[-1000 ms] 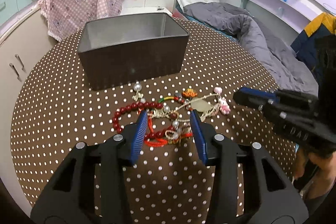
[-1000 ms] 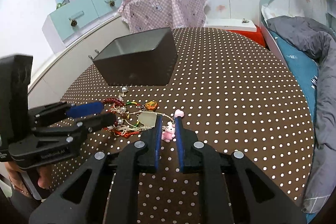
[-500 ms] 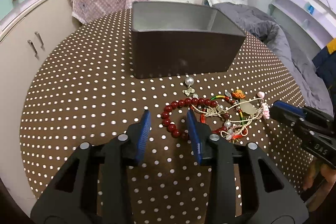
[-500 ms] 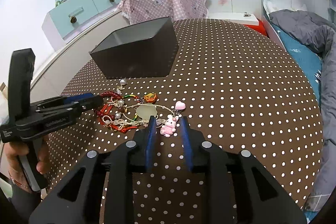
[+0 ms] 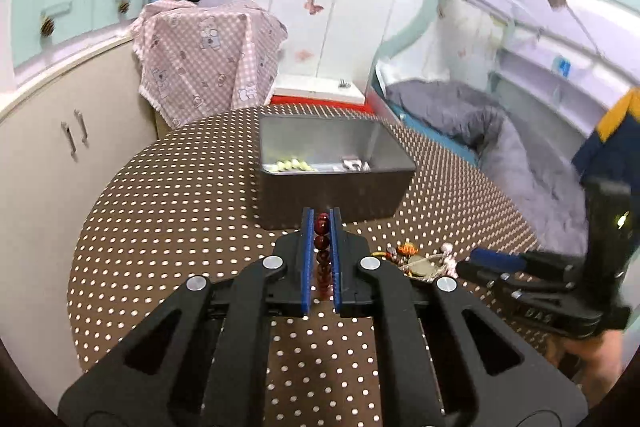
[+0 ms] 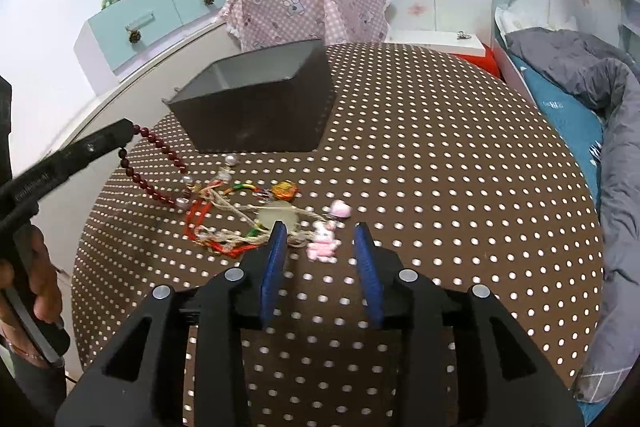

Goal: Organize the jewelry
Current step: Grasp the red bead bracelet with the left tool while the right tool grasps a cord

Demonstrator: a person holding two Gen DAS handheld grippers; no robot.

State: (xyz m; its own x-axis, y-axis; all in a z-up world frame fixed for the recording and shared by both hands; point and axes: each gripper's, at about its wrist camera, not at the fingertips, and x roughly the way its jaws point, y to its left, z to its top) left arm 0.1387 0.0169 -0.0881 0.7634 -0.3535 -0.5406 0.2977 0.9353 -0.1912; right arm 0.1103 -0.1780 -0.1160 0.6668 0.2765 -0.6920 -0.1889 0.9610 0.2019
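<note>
Holding the dark red bead bracelet (image 5: 321, 247) clamped tight, the left gripper (image 5: 320, 217) sits just short of the dark rectangular box (image 5: 332, 197), dead ahead; right gripper (image 6: 320, 239), far nearer the tangle, has just been opening, holding nothing.

From my left wrist view, my own left gripper (image 5: 321, 217) covers most of the red bead bracelet (image 5: 321, 227); only a short run of beads shows between the pads. The rest of the jewelry pile (image 5: 416, 263) is largely hidden behind that gripper's body and my right gripper (image 5: 476, 259). Inside the dark box (image 5: 332, 195) I make out pale beads and something silvery, too small to name. In my right wrist view the box's inside is hidden by its walls, and my left hand (image 6: 40, 291) is cut off by the edge.
</note>
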